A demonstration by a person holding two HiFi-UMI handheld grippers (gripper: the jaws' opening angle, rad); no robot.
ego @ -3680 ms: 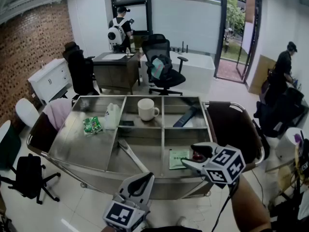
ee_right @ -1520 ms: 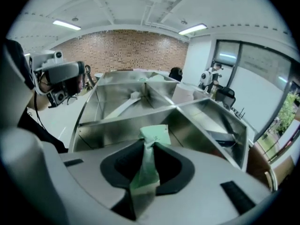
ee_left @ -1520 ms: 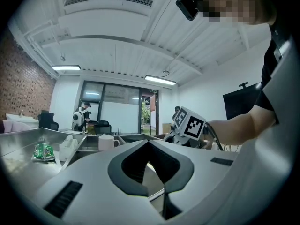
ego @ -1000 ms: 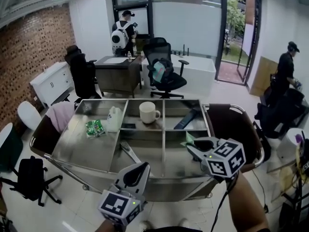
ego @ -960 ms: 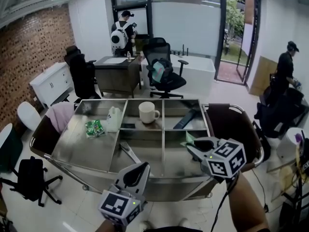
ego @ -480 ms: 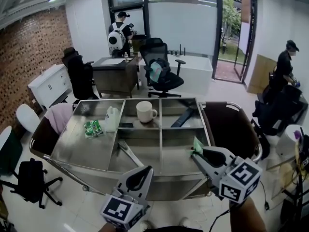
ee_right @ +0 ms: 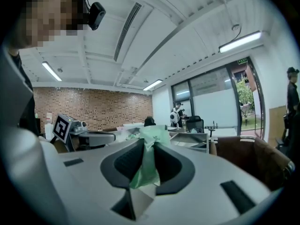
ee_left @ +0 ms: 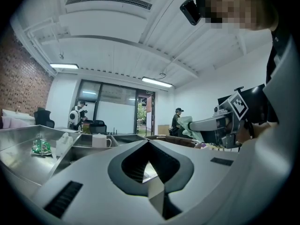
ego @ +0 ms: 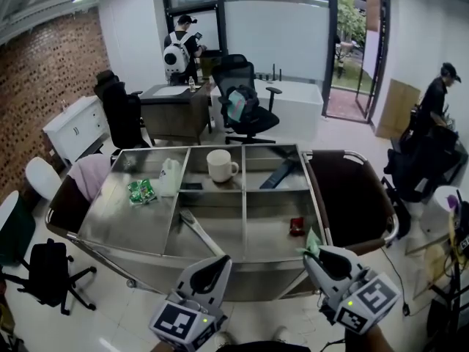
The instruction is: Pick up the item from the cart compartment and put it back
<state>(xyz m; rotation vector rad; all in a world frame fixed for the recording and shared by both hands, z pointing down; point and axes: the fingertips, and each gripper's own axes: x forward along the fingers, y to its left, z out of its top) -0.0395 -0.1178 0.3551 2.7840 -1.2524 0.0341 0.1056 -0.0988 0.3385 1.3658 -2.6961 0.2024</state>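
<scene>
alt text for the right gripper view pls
The right gripper has its jaws shut on a pale green packet, which sticks up between them. Beyond are the left gripper, a steel cart and a brick wall.

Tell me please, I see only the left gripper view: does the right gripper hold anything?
Observer: Yes. The right gripper view shows a thin green packet pinched between the fingers of the right gripper.
Operator: Does anything lie in the near right compartment of the cart?
Observer: The head view shows one small red item on its floor, apart from the gripper.
</scene>
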